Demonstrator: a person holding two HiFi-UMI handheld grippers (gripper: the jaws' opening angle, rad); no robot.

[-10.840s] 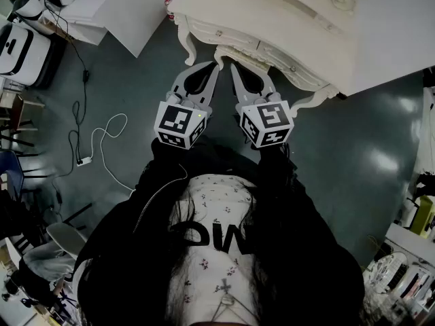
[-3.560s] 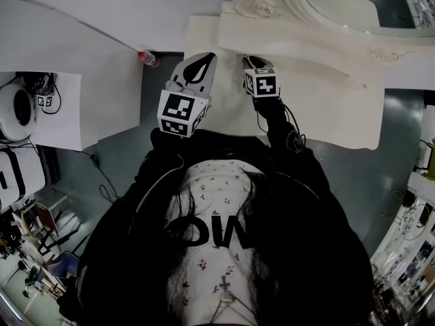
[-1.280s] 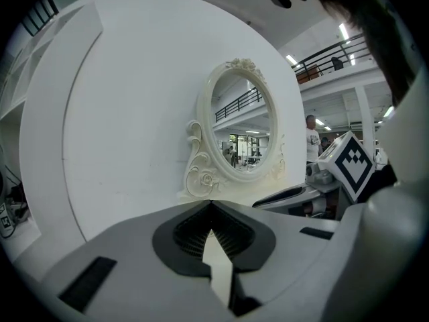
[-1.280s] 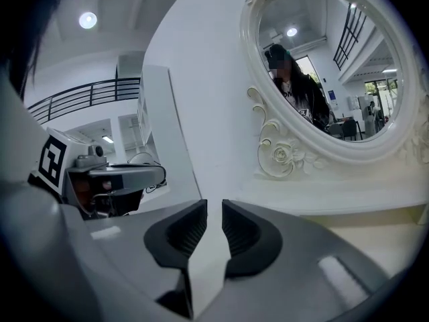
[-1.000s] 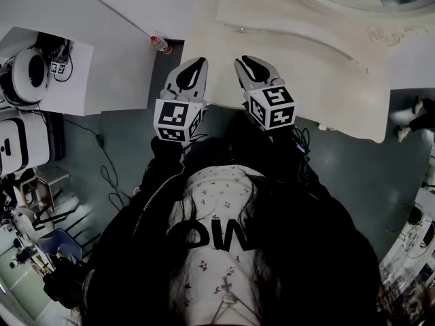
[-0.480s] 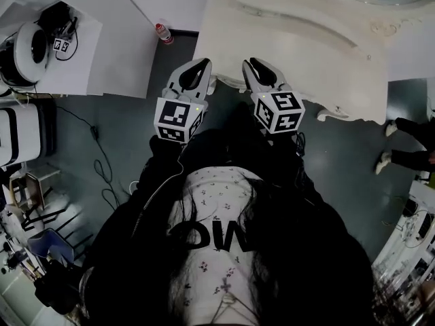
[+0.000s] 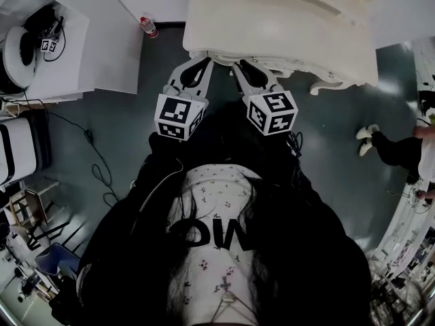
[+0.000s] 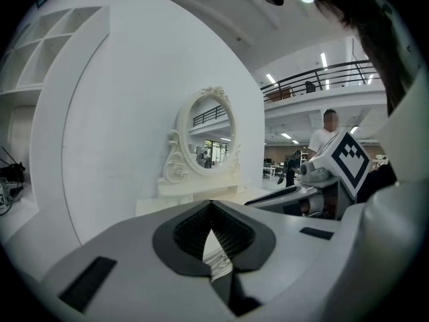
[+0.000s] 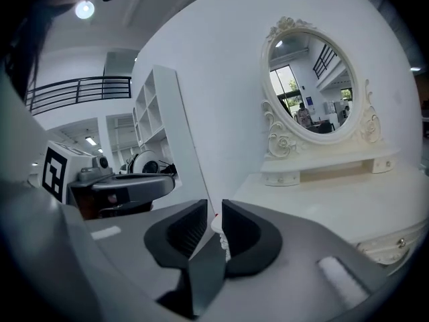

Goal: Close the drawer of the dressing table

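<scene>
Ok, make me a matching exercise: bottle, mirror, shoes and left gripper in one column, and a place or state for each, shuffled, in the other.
Column one:
1 bottle
2 mirror
3 shoes
4 left gripper

Column two:
A jaw tips together, nothing held
B on the floor, right of the table
C on the floor, left of the table
D upright at the table's back

Pairs: 1-C, 2-D, 3-B, 4-A

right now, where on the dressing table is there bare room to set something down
The cream carved dressing table top is bare from its front edge back to the shelf under the oval white-framed mirror. It is crowded only at that front edge, where the left gripper and right gripper hover.
</scene>
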